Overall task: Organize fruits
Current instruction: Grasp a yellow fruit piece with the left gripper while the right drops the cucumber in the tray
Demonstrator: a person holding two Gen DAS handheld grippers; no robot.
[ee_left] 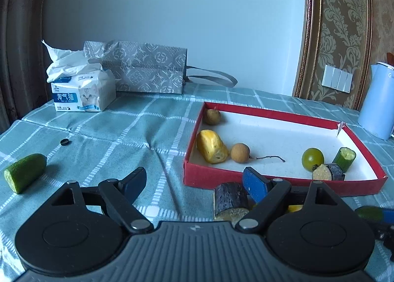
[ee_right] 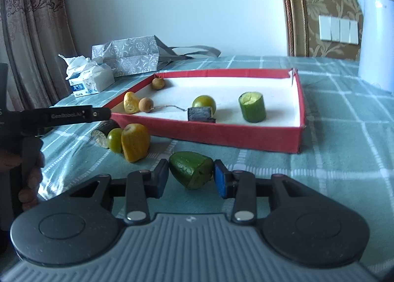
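A red box (ee_left: 283, 183) (ee_right: 221, 134) with a white floor holds a yellow piece (ee_left: 211, 146), two brown longans (ee_left: 240, 152), a green round fruit (ee_left: 312, 158), a cucumber stub (ee_right: 252, 107) and a dark eggplant piece (ee_right: 200, 114). My left gripper (ee_left: 197, 183) is open above the cloth, with an eggplant piece (ee_left: 230, 199) just inside its right finger. My right gripper (ee_right: 190, 177) is shut on a green fruit piece (ee_right: 192, 172) on the cloth in front of the box. A yellow piece (ee_right: 135, 141), a green round fruit (ee_right: 115, 139) and a green wedge (ee_left: 24, 172) lie loose.
A tissue pack (ee_left: 82, 92) and a grey patterned bag (ee_left: 145, 70) stand at the back left. A pale blue jug (ee_right: 376, 43) stands at the back right. A small dark cap (ee_left: 64, 142) lies on the green checked tablecloth (ee_left: 123, 134).
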